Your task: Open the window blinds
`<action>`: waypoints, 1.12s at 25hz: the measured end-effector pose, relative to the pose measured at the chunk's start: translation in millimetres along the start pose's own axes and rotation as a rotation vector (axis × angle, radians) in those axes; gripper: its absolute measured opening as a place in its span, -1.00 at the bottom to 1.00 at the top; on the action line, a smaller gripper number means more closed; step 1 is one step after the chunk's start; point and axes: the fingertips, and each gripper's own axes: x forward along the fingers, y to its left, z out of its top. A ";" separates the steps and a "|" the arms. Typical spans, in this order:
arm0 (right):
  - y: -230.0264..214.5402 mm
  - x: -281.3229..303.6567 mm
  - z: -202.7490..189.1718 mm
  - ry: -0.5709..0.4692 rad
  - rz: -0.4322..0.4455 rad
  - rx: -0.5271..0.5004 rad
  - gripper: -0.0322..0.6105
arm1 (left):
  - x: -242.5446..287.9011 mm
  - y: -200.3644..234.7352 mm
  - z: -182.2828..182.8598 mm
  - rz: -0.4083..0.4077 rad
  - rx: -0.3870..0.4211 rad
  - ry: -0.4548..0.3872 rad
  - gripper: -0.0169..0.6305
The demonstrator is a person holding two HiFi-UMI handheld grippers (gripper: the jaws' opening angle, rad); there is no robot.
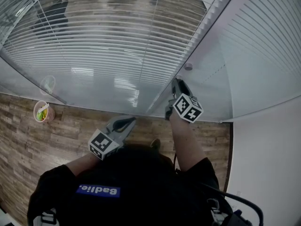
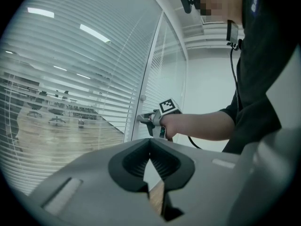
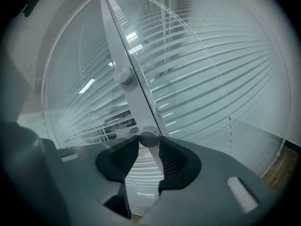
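Here, the knob [image 3: 148, 138] is seen caught between the very tips of the right gripper's [image 3: 148, 144] fingers [image 3: 121, 158], which are closed on its round sides; little of the pads is engaged. The left gripper's [image 2: 150, 144] fingers are closed on nothing, and it is held low, back from the window.

The knob is mounted on the frame [image 3: 136, 95] between two panes, with a second knob [image 3: 123, 74] above it. Its stem is pointed out of the frame toward the gripper, so its axis is roughly level and in line with the fingers. The blinds [image 1: 108, 46] are set behind the glass; their slats run level from side to side, and an office can be made out between them.

A slip is judged the likeliest fault: with so shallow a hold, the knob could be lost as it is twisted, and the glass might be struck by the fingers. Turned the wrong way, the slats would be shut; forced past its stop, the mechanism could be strained.
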 end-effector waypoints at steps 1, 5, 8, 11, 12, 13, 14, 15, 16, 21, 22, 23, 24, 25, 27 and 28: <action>0.0 0.2 0.4 0.002 -0.006 -0.014 -0.48 | -0.6 0.3 0.0 0.001 -0.001 -0.001 -0.95; 0.6 1.1 0.6 0.016 -0.039 -0.145 -0.49 | -2.2 1.8 -0.1 0.001 -0.002 -0.004 -0.95; 1.3 1.7 0.6 0.029 -0.053 -0.250 -0.50 | -3.4 3.5 0.4 0.003 -0.009 -0.007 -0.95; 2.3 1.7 0.7 0.039 -0.076 -0.397 -0.50 | -3.9 4.5 1.0 0.004 -0.016 -0.011 -0.95; 2.8 1.6 0.6 0.043 -0.085 -0.452 -0.50 | -3.9 4.5 1.2 0.004 -0.015 -0.011 -0.95; 3.2 1.7 0.6 0.048 -0.094 -0.505 -0.50 | -3.9 4.6 1.2 0.003 -0.013 -0.012 -0.95; 3.7 1.9 0.5 0.053 -0.104 -0.555 -0.50 | -3.7 4.7 1.2 0.002 -0.012 -0.012 -0.95; 4.4 2.1 0.4 0.060 -0.113 -0.603 -0.50 | -3.4 4.9 1.2 0.002 -0.011 -0.013 -0.95; 5.4 2.3 0.1 0.067 -0.120 -0.650 -0.50 | -2.9 5.1 1.3 0.002 -0.012 -0.014 -0.95; 8.1 2.3 -2.4 0.099 -0.168 -0.895 -0.50 | -1.9 4.8 3.2 0.000 -0.012 -0.019 -0.95; 8.7 2.1 -2.4 0.104 -0.180 -0.956 -0.50 | -1.6 4.9 3.1 0.000 -0.011 -0.020 -0.95; 9.1 1.9 -2.7 0.108 -0.190 -1.016 -0.50 | -1.2 4.9 2.9 0.001 -0.012 -0.020 -0.95; 9.3 1.9 -3.1 0.112 -0.199 -1.077 -0.50 | -0.9 5.0 2.6 0.001 -0.013 -0.021 -0.95; 9.4 1.9 -3.6 0.115 -0.208 -1.137 -0.50 | -0.7 5.2 2.4 0.001 -0.014 -0.021 -0.95; 9.4 2.1 -4.5 0.123 -0.225 -1.259 -0.50 | -0.3 5.6 2.4 0.001 -0.015 -0.022 -0.95; 9.4 2.1 -4.9 0.126 -0.232 -1.318 -0.50 | -0.1 5.8 2.4 0.001 -0.017 -0.021 -0.95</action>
